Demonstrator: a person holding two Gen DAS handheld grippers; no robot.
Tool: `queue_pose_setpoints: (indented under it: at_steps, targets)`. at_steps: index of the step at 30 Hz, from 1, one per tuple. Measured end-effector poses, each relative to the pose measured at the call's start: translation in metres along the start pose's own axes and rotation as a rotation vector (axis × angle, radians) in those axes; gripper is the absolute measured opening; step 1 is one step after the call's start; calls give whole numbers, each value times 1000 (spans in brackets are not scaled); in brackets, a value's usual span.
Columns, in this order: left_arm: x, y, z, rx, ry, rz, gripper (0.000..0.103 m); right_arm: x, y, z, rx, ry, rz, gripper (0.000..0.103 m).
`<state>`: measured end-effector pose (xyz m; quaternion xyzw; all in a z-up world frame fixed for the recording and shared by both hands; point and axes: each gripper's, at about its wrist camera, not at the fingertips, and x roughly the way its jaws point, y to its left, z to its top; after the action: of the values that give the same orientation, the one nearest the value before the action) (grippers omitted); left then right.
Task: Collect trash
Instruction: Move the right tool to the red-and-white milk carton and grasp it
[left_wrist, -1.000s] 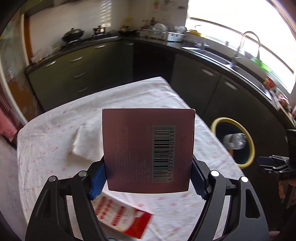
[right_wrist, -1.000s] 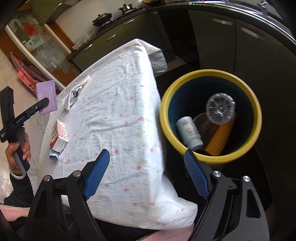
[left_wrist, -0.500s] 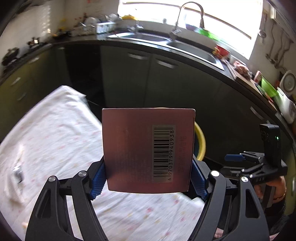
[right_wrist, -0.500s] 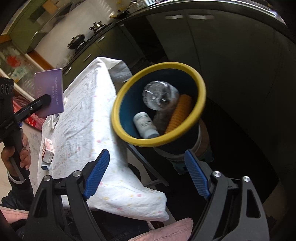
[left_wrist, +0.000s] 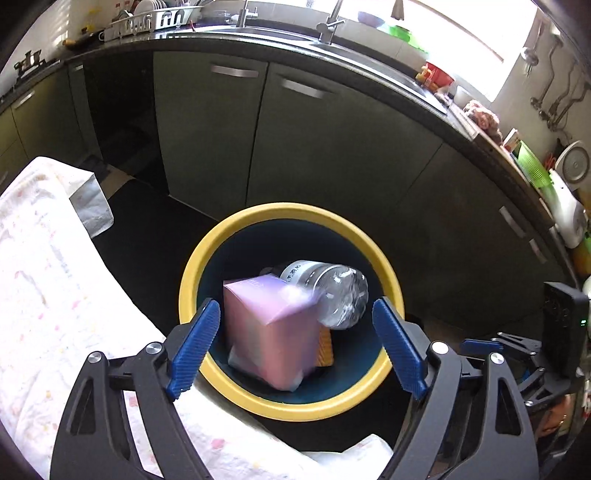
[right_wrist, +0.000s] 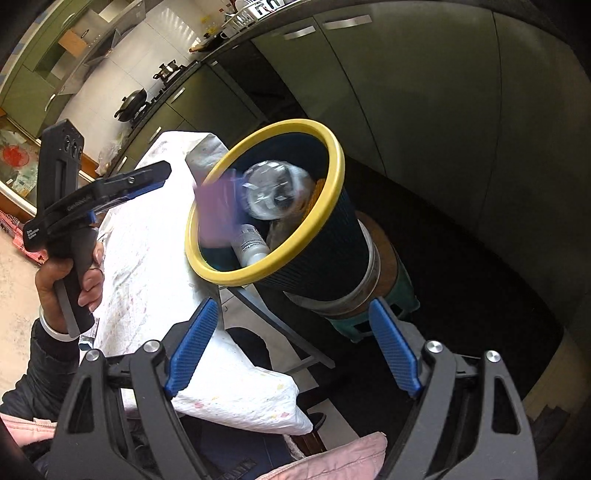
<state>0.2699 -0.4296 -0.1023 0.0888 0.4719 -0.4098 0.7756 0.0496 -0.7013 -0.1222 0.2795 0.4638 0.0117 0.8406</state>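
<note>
Pink cardboard box (left_wrist: 271, 328) dropping into the yellow-rimmed dark bin (left_wrist: 236, 236).
My left claw (left_wrist: 295, 347) gaped wide, empty; right claw (right_wrist: 291, 347) wide too. Next, I judged: fetch more table trash.

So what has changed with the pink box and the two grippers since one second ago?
The left gripper swung from above the table to above the yellow-rimmed bin, opened its fingers and let go of the pink box. The box, blurred, is now in the bin's mouth beside the clear bottle. The right gripper stayed open and empty; the bottle and the white container are still in the bin.
</note>
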Motion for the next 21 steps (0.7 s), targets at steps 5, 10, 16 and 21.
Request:
queue_pose_setpoints:
  at_steps: [5,10,16,21]
  targets:
    - [-45,-6,-14,30,-81,1,89,4,7,0,-10,6,14,80]
    - [-112,-6,-45,-4,-188,-25,93,6,22,2,-44,7,12,80]
    - [-193,16,-106,-75,-310,4,98,15,49,6,-108,31,9,81]
    - [-249,44,-174,-138,-383,136,98,35,86,7,-196,79,14,81]
